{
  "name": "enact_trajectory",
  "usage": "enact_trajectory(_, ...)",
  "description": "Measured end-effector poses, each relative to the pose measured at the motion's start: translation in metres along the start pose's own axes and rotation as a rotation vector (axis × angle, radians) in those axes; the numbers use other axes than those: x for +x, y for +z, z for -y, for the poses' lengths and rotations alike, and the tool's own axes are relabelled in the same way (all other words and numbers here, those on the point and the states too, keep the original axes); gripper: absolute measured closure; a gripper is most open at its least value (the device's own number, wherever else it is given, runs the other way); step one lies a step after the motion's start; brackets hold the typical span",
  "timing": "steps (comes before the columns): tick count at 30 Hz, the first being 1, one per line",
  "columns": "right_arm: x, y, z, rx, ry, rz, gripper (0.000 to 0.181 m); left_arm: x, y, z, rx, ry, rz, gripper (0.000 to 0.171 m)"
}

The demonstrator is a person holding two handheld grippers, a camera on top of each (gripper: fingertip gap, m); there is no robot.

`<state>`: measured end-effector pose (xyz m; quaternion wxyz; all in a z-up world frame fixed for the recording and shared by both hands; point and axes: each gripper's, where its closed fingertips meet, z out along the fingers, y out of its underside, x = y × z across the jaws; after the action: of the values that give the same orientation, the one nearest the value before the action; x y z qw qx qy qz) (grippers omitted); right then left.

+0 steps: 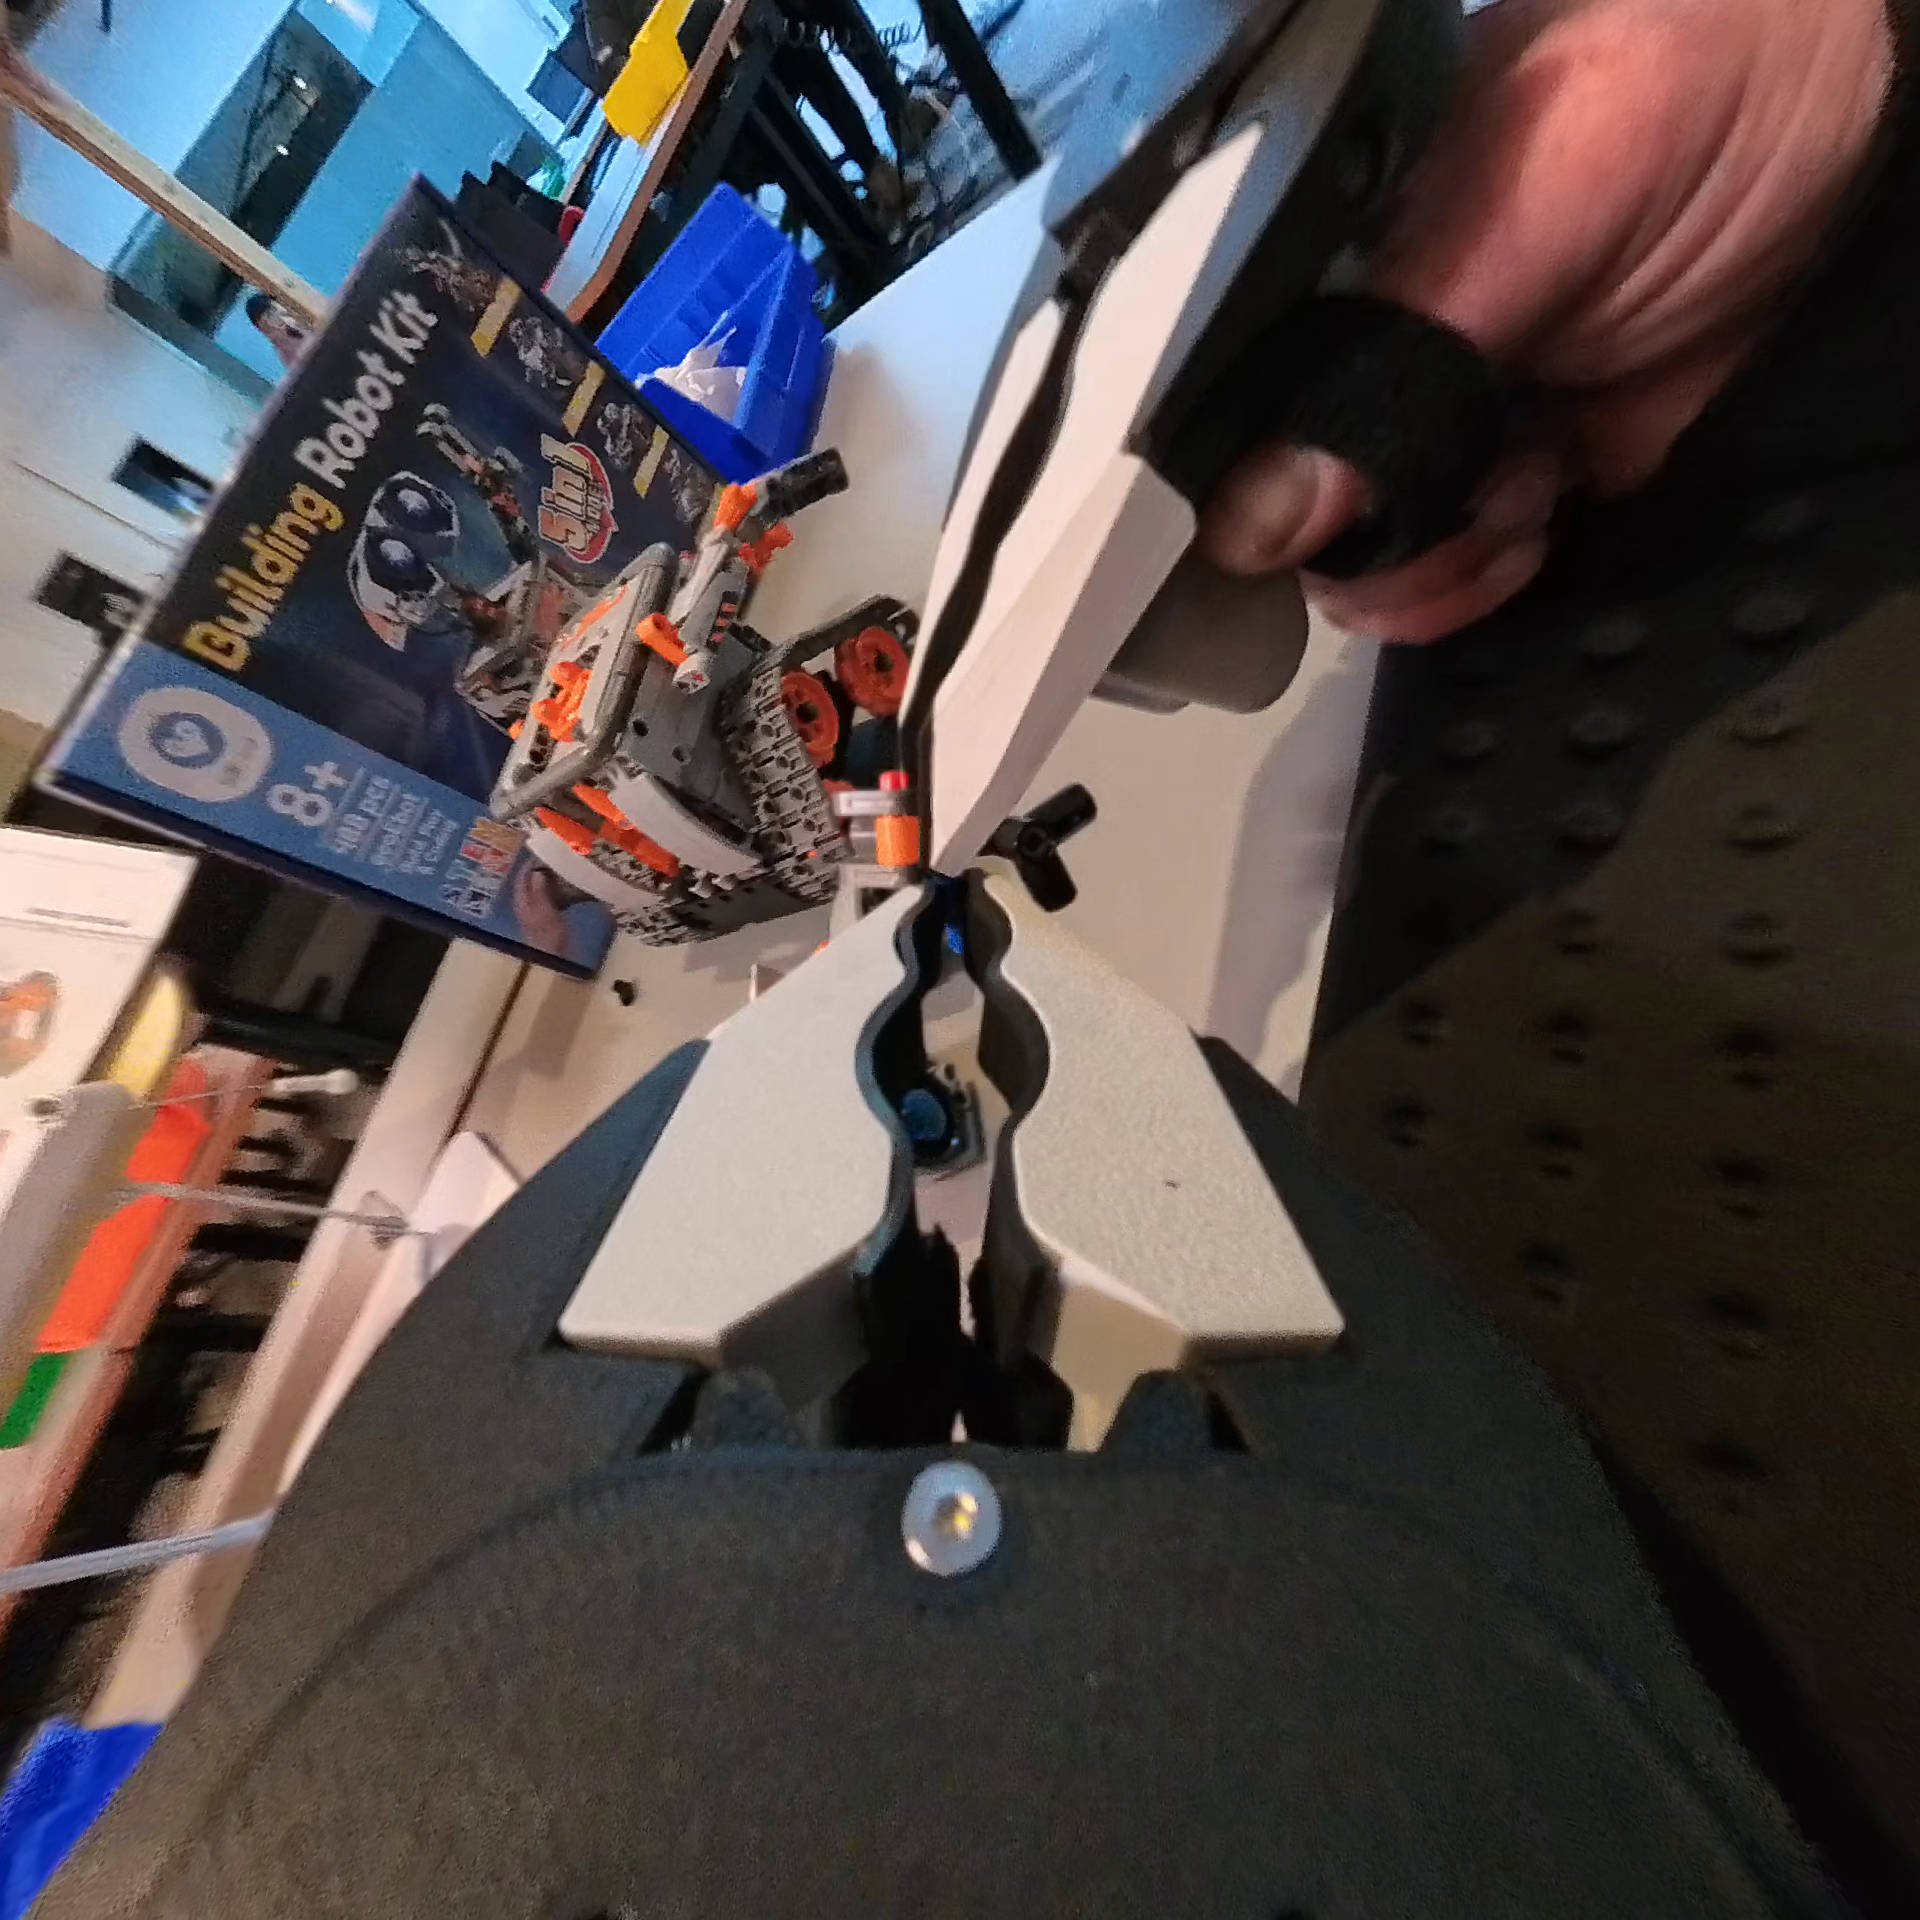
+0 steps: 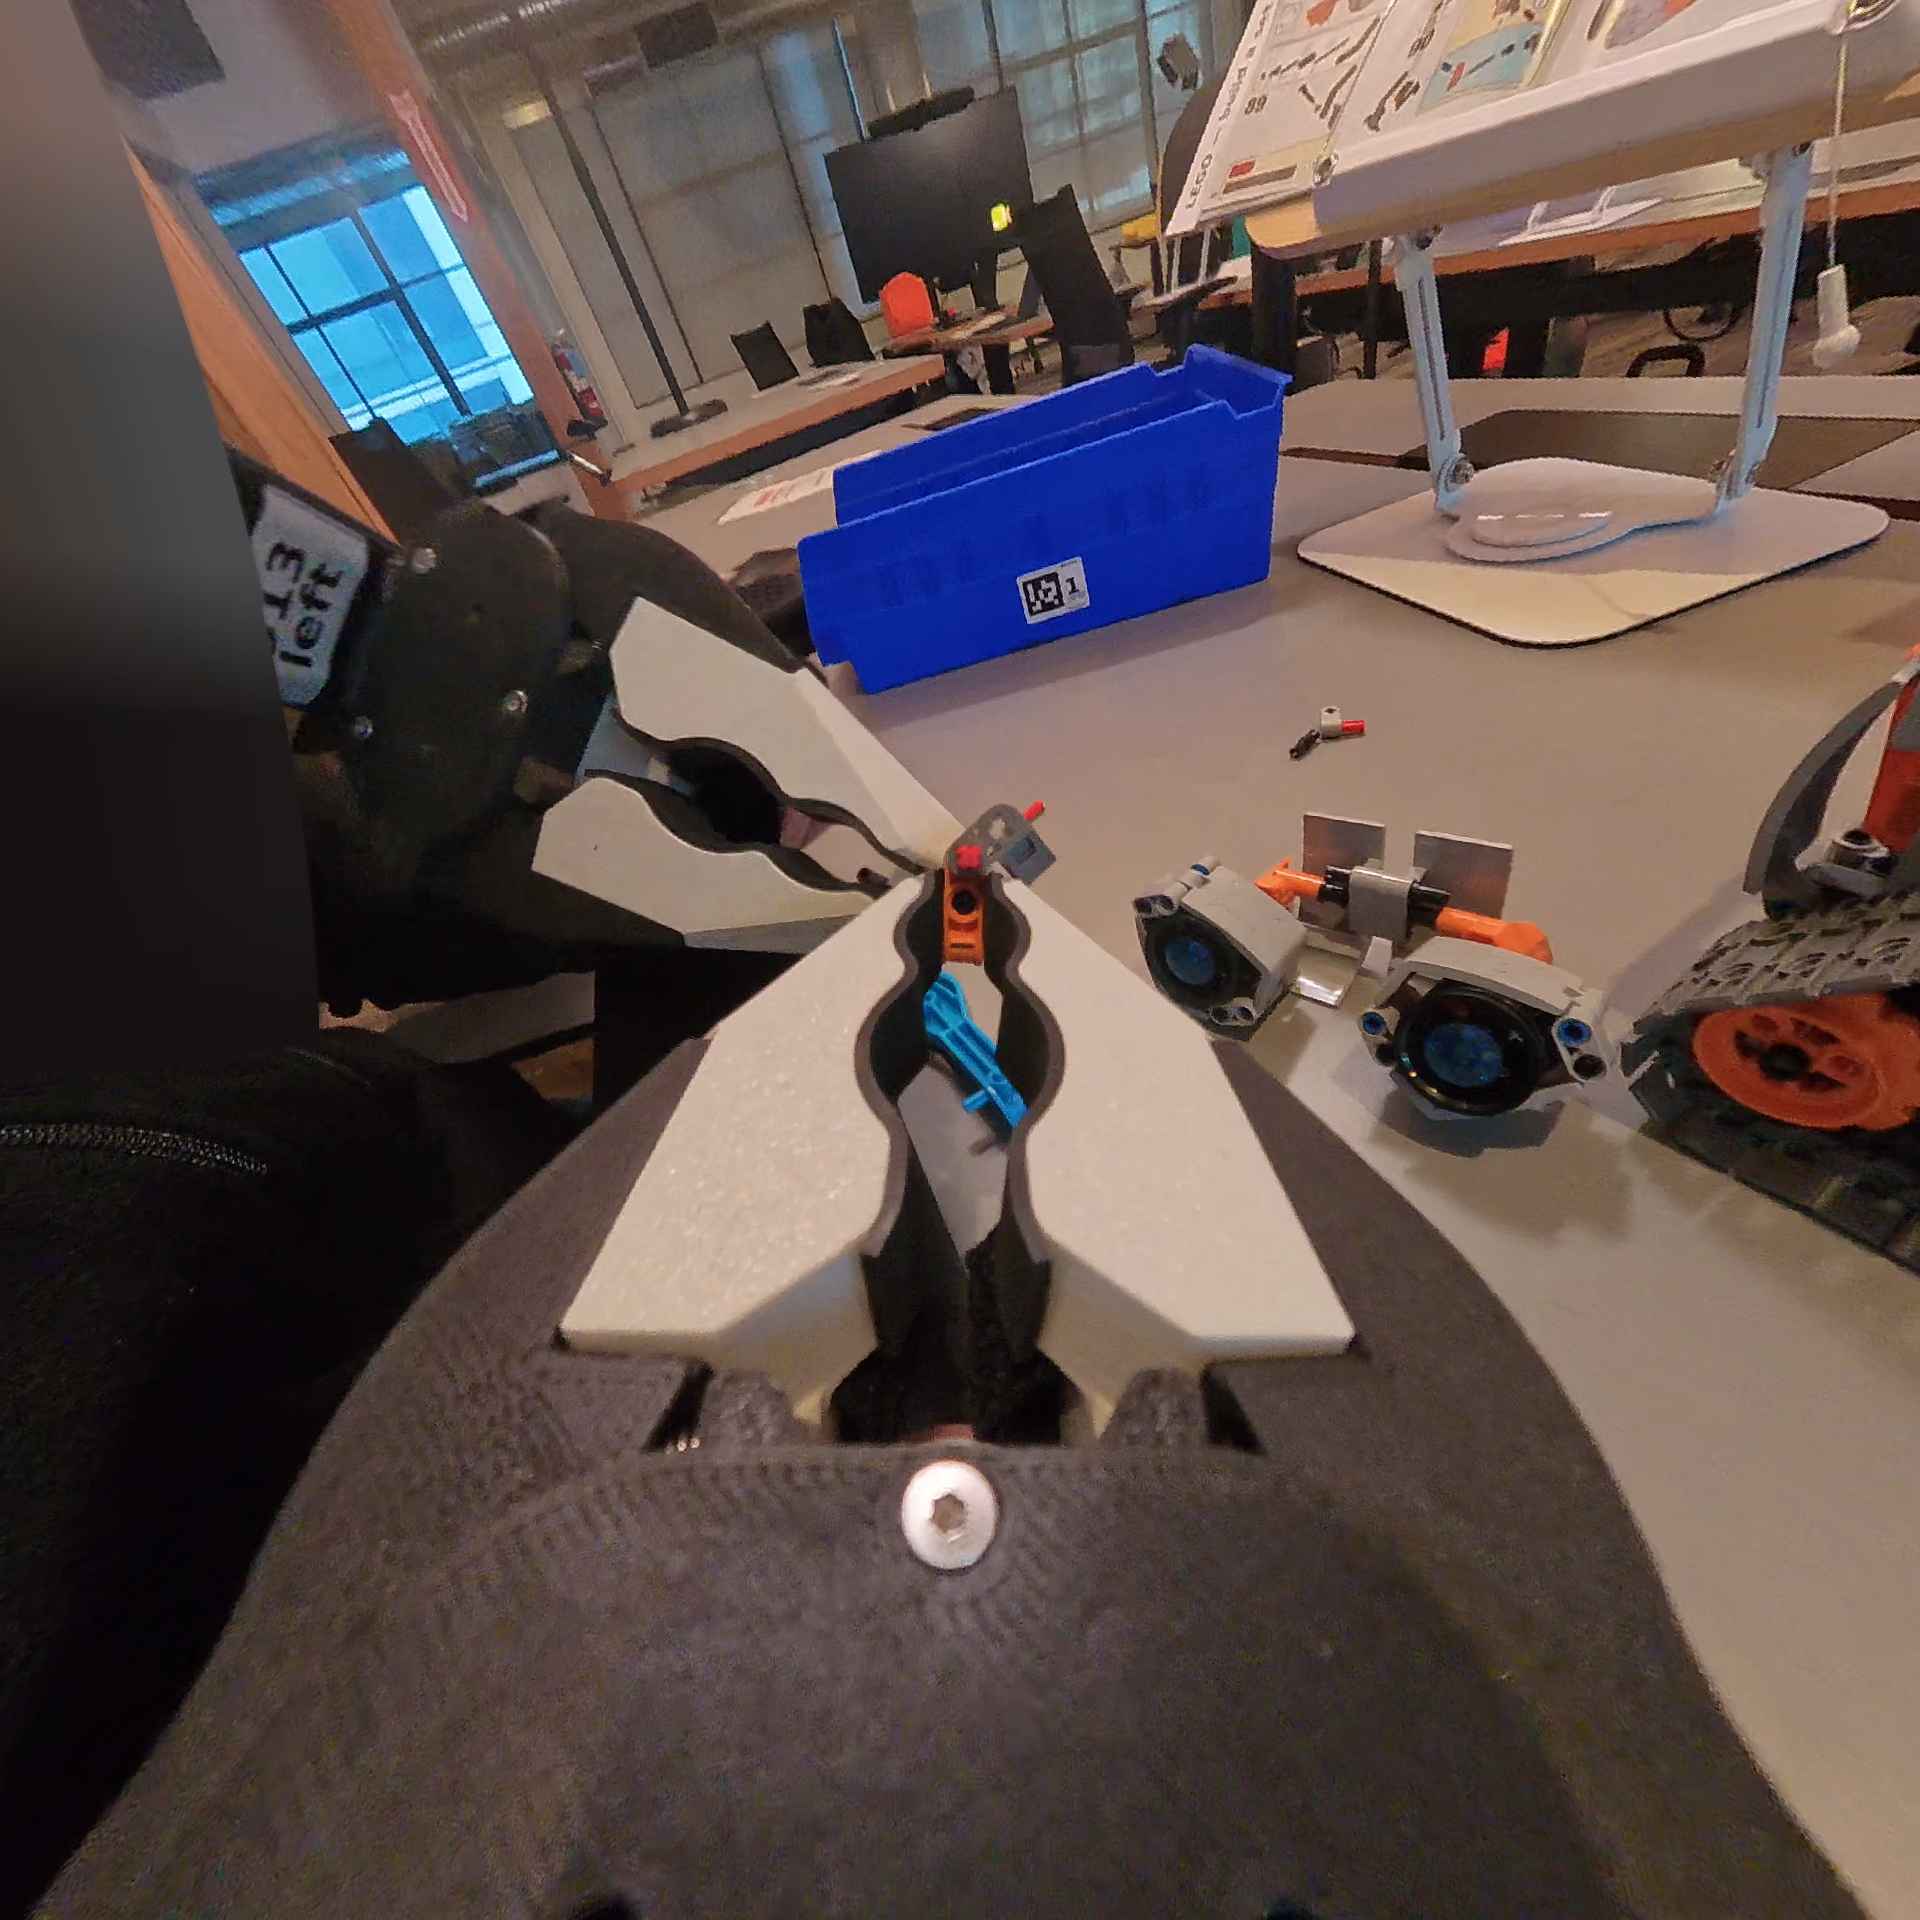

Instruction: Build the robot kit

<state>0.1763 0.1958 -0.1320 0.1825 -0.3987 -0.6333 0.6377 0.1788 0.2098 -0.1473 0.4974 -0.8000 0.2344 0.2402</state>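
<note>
Gripping a small orange brick piece (image 2: 964, 920) between its closed tips, the right gripper (image 2: 961, 883) is seen above the grey table (image 2: 1455, 1299). A grey connector with red pins (image 2: 1006, 840) projects from the top of that piece, just beyond the tips. A blue brick part (image 2: 971, 1055) lies on the table below, visible through the gap between the fingers.

The left gripper (image 1: 940, 883) is closed, and a small blue item (image 1: 948, 914) is pinched at its tips; its kind cannot be told. The tips of the 2 grippers meet at the held assembly: in the left wrist view the right gripper's fingers (image 1: 1039, 623) come down from above to touch it.

A tracked robot model (image 1: 707, 727) stands just beyond, in front of a kit box (image 1: 343, 582). On the table, 2 grey motor units (image 2: 1351, 987) lie near the right gripper, a blue bin (image 2: 1039, 520) farther back, beside a white stand (image 2: 1590, 540).
</note>
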Motion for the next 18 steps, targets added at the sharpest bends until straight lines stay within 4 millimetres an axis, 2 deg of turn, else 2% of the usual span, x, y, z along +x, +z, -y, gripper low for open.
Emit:
enact_trajectory(6, 0.002, 0.001, 0.003, 0.023, 0.011, 0.0, 0.175, -0.002, 0.001, 0.002, 0.046, -0.135, -0.051, 0.171)
enact_trajectory(11, 0.002, -0.005, 0.01, 0.072, 0.052, 0.034, 0.175, -0.007, 0.001, 0.009, 0.085, -0.148, -0.044, 0.17)
enact_trajectory(18, 0.007, -0.005, 0.006, 0.037, 0.051, -0.001, 0.176, -0.008, 0.001, 0.004, 0.012, 0.018, 0.046, 0.17)
